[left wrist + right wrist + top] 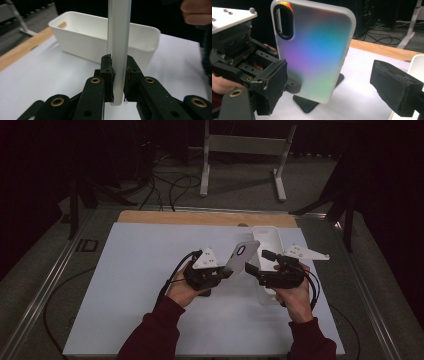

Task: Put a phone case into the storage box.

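Phone case [314, 55] between left jaws, apparently clamped

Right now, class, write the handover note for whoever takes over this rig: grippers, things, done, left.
Left gripper: shut on the phone case, holding it upright above the white sheet.
Right gripper: open, its pads either side of the case, not touching.
White bin: on the table beyond the case, nothing visible inside it.
Done: case lifted.
Left: probably pass it to the right gripper or put it in the bin.

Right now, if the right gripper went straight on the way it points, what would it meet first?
Probably the iridescent phone case that the left gripper holds upright; it stands just ahead of the right gripper's open jaws.
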Demonstrator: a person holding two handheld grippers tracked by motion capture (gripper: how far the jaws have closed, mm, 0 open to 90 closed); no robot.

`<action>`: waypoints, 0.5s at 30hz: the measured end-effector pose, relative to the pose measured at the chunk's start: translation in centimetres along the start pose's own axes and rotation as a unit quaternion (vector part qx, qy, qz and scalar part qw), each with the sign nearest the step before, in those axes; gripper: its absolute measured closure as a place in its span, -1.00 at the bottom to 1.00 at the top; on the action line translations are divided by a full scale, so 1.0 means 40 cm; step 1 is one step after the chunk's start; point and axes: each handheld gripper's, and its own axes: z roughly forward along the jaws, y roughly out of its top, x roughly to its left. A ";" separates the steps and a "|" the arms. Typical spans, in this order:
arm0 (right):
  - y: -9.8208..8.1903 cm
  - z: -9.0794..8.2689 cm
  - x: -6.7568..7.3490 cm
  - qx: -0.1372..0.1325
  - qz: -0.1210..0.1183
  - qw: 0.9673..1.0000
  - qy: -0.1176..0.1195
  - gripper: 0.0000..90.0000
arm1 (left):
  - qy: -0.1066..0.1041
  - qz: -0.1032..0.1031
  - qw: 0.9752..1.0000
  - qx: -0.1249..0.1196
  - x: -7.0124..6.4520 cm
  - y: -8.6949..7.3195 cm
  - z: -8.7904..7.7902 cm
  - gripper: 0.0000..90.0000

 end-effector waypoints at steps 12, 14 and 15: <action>0.025 0.015 0.023 -0.019 0.012 1.000 -0.012 -0.72 | 0.050 -0.005 0.999 0.002 -0.011 -0.003 0.010 0.80; 0.032 0.021 0.029 -0.028 0.018 0.999 -0.015 -0.72 | 0.053 -0.007 0.999 0.003 -0.014 -0.004 0.014 0.80; 0.034 0.023 0.030 -0.029 0.021 0.999 -0.016 -0.72 | 0.053 -0.007 0.999 0.003 -0.014 -0.004 0.015 0.80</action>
